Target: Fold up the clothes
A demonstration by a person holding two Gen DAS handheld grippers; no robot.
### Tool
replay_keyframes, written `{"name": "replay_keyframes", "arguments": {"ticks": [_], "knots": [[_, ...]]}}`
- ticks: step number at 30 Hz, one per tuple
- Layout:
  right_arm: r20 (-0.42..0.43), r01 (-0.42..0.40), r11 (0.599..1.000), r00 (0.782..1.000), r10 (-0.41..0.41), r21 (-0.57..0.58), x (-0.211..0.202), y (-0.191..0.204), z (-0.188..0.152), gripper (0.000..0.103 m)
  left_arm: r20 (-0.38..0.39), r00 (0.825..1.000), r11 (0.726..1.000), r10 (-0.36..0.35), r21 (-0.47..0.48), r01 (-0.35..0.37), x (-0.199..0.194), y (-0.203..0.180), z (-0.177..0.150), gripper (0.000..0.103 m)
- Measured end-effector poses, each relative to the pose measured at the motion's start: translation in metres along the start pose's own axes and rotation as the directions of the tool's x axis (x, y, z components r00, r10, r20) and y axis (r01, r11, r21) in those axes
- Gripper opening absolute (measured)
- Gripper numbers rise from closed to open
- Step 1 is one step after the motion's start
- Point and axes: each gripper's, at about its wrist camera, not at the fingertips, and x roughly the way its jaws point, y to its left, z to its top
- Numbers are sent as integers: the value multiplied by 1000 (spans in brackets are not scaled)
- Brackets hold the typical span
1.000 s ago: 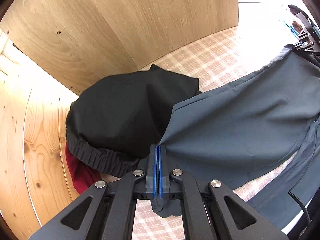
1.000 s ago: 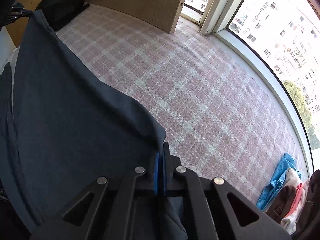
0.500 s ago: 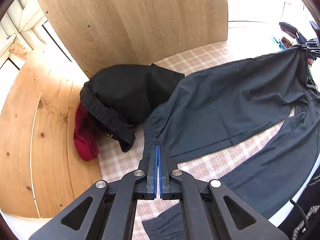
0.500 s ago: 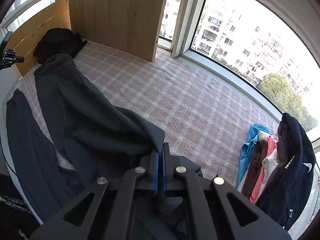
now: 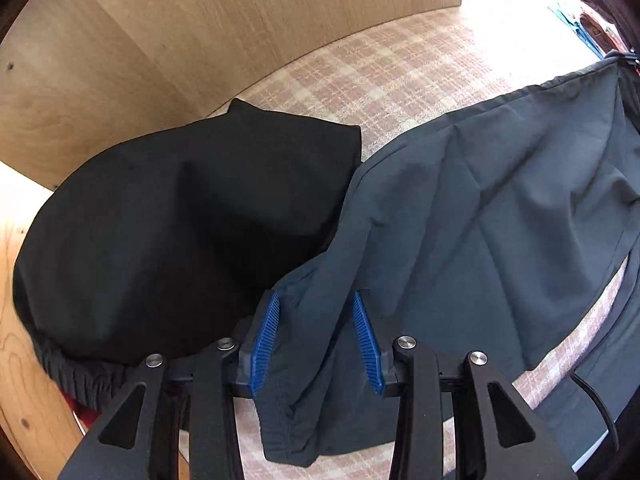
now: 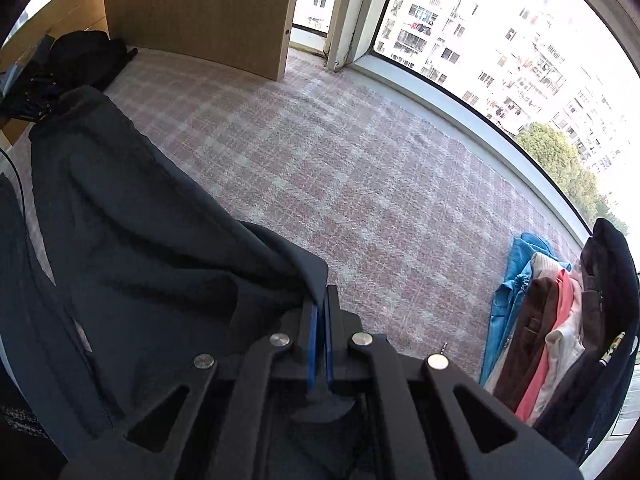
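- Left gripper [image 5: 316, 336]: jaws stand wide apart, blue pads clear of each other; a hemmed end of the dark grey trousers [image 5: 500, 220] lies loose between and below them, draped and not pinched, so nothing is held on this side
- Right gripper [image 6: 319, 344]: jaws closed to a thin slit on a fold of the same trousers' cloth, which bunches up just ahead of the pads; this hand has the garment
- The trousers lie on the checked mat [image 6: 360, 184], stretched long between the two grippers; their long axis runs from the right gripper's pinch to the end at the left jaws; a second leg lies alongside, nearer the person
- What any coming move turns on: the left-hand end sits straight ahead of and under the open left jaws, the nearer of the two hands to it; whether that end was just let go or is about to be taken, one moment cannot settle
- Just beyond the left end, touching it, a black garment [image 5: 180, 220] lies heaped against the wooden panel [image 5: 240, 32]
- Farther right, a pile of clothes [image 6: 560, 320] by the window [image 6: 500, 40]
- No brand or label can be read anywhere
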Motion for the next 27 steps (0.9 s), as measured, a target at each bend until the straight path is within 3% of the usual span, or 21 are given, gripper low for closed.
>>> {"name": "replay_keyframes", "arguments": {"ticks": [1, 2, 3, 4, 7, 11, 16, 18, 19, 21, 22, 23, 25, 27], "knots": [[-5, 4, 1000, 1000, -4, -2, 3, 0, 1, 3, -14, 1000, 1000, -11, 14, 11, 8, -2, 5, 37], [-10, 10, 1000, 1000, -10, -6, 6, 0, 2, 3, -20, 999, 999, -37, 18, 38, 13, -3, 7, 30], [-12, 15, 1000, 1000, -16, -9, 8, 1, 3, 3, -25, 998, 998, -65, 20, 66, 18, -4, 8, 10], [-7, 18, 1000, 1000, -18, -12, 7, 2, 3, 3, -8, 996, 996, -87, 19, 87, 16, -4, 8, 2], [37, 9, 1000, 999, -9, -6, -13, 6, 2, 3, 16, 999, 999, -49, -16, 50, -1, 1, 0, 0], [100, -23, 1000, 995, 22, 12, -59, 14, -9, 3, 121, 993, 998, -12, -53, 18, -62, 3, -32, 0], [154, -98, 995, 984, 93, 26, -124, 37, -45, 3, 227, 973, 994, 42, -112, -17, -142, -20, -107, 1], [97, -141, 989, 986, 137, 36, -121, 54, -74, 3, 243, 969, 991, 47, -132, -15, -162, -37, -146, 1], [58, -163, 986, 985, 161, 42, -116, 63, -89, 4, 243, 969, 990, 46, -138, -12, -168, -48, -168, 1], [-19, -205, 977, 978, 207, 57, -106, 81, -121, 11, 178, 984, 988, 31, -153, -4, -152, -73, -215, 11], [-57, -226, 972, 972, 230, 65, -101, 90, -136, 20, 144, 989, 987, 23, -160, 0, -144, -86, -239, 34], [-95, -246, 966, 963, 253, 75, -96, 99, -152, 22, 86, 996, 986, 5, -169, 10, -128, -98, -260, 49], [-169, -285, 954, 940, 298, 96, -85, 118, -183, 22, -11, 999, 977, -46, -211, 43, -101, -118, -302, 46], [-208, -326, 936, 914, 349, 136, -78, 130, -206, 22, -24, 996, 952, -91, -296, 80, -95, -123, -327, 46]]}}
